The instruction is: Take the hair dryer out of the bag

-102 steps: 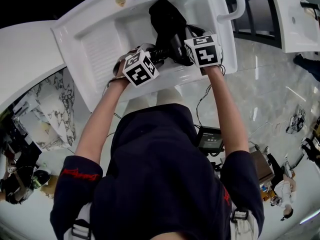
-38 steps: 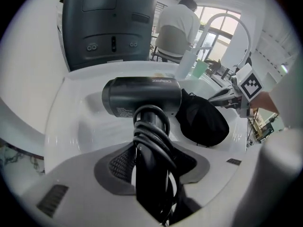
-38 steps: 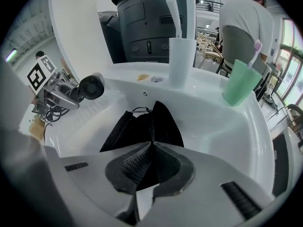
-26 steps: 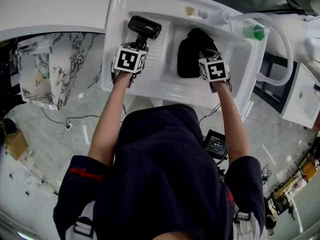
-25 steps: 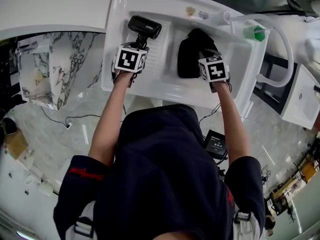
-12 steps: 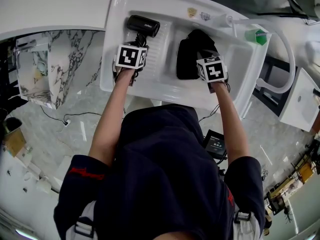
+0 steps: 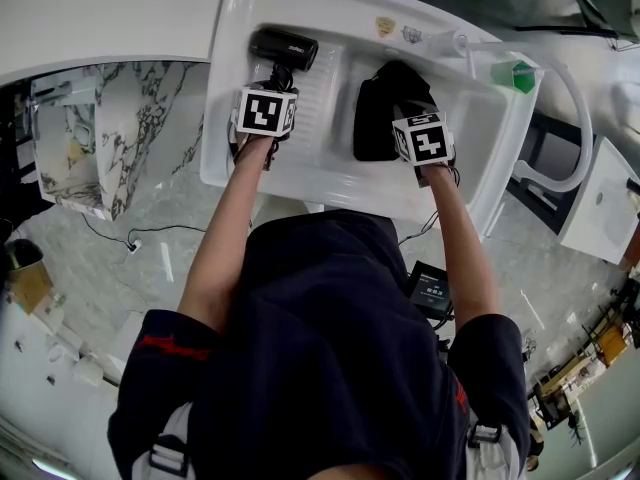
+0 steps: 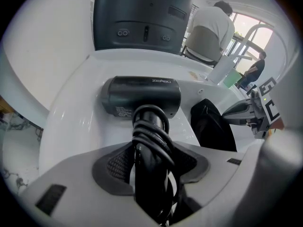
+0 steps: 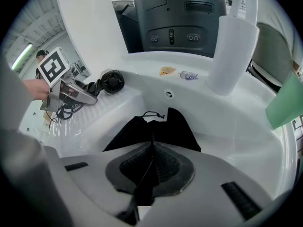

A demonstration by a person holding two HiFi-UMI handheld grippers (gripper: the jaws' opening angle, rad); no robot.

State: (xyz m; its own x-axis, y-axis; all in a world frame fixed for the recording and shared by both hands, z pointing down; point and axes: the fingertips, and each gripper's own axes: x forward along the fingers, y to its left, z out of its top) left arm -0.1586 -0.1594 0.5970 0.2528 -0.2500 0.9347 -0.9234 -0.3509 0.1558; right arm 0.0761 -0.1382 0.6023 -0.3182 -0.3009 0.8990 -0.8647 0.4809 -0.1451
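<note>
Black hair dryer (image 7: 285, 48), clamped in the left gripper (image 8: 151, 171): rest it flat, at 10 o'clock from the bag (image 7: 376, 113) that the right gripper (image 9: 150, 171) pinches.

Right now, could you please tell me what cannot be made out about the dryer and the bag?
Dryer handle: left gripper view, cord and pads cover it.
Bag inside: every view, its own cloth hides it.
Left gripper, right gripper: head view, their cubes hide the jaws.

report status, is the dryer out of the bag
Left gripper shut on hair dryer handle, dryer out of bag. Right gripper pinching bag in sink. Nothing in the way.
</note>
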